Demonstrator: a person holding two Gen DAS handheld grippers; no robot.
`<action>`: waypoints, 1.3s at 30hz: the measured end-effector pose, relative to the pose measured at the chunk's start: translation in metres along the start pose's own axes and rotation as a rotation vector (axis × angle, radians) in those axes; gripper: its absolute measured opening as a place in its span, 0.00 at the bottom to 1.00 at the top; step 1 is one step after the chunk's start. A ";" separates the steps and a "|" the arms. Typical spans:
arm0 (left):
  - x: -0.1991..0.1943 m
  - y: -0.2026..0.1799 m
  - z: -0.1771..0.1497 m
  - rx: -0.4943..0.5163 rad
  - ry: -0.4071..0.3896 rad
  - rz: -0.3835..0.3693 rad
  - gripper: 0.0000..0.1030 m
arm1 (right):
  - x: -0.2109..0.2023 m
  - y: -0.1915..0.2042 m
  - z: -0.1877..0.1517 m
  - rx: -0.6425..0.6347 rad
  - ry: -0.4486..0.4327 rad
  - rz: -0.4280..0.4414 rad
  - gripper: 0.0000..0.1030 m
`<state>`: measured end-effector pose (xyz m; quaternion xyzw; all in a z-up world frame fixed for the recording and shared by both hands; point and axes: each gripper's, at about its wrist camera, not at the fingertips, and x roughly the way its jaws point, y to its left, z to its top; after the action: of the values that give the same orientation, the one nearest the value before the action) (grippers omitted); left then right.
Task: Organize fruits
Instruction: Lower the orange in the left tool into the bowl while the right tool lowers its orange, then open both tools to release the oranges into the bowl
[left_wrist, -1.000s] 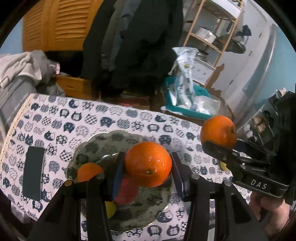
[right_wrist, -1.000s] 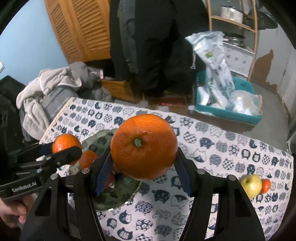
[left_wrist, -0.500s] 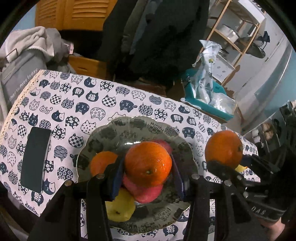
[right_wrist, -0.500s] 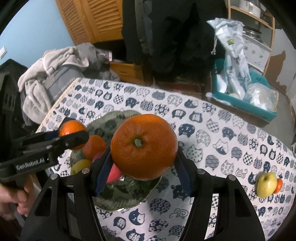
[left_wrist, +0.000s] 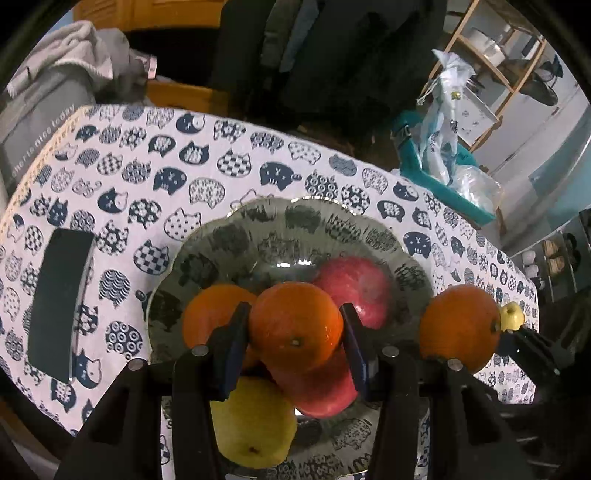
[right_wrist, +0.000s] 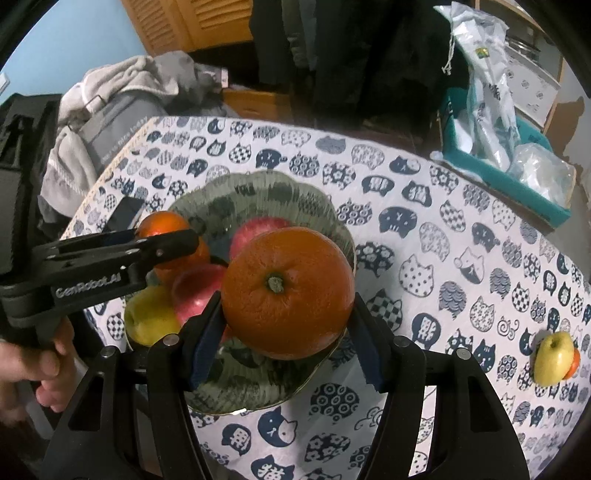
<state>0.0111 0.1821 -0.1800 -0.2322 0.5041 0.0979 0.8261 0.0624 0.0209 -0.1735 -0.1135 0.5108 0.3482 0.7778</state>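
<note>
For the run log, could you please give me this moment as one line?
left gripper: shut on small round orange | right gripper: shut on large round orange | both over patterned glass plate | yellow-green apple on tablecloth

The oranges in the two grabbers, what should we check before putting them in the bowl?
1. Left gripper fingers squeezing its orange: ok.
2. Right gripper fingers squeezing its big orange: ok.
3. Left orange above the plate: ok, it hangs over the fruit pile.
4. Free spot on the plate: ok, the far half is bare; the near half holds two red apples, a yellow apple and another orange.
5. The two grippers bumping each other: cannot tell, they look close.
6. Fruit left on the tablecloth: not ok, a small yellow apple waits there.
</note>
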 end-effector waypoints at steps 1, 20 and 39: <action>0.002 0.000 0.000 -0.005 0.007 -0.002 0.47 | 0.002 0.000 -0.001 0.000 0.003 0.000 0.63; -0.012 0.004 -0.012 0.015 0.025 0.038 0.61 | 0.026 0.002 -0.008 -0.005 0.060 0.034 0.63; -0.044 -0.024 -0.016 0.099 -0.028 0.024 0.61 | -0.036 -0.025 0.006 0.072 -0.101 -0.007 0.63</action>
<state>-0.0129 0.1569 -0.1405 -0.1837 0.4995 0.0861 0.8422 0.0746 -0.0100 -0.1439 -0.0698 0.4828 0.3321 0.8073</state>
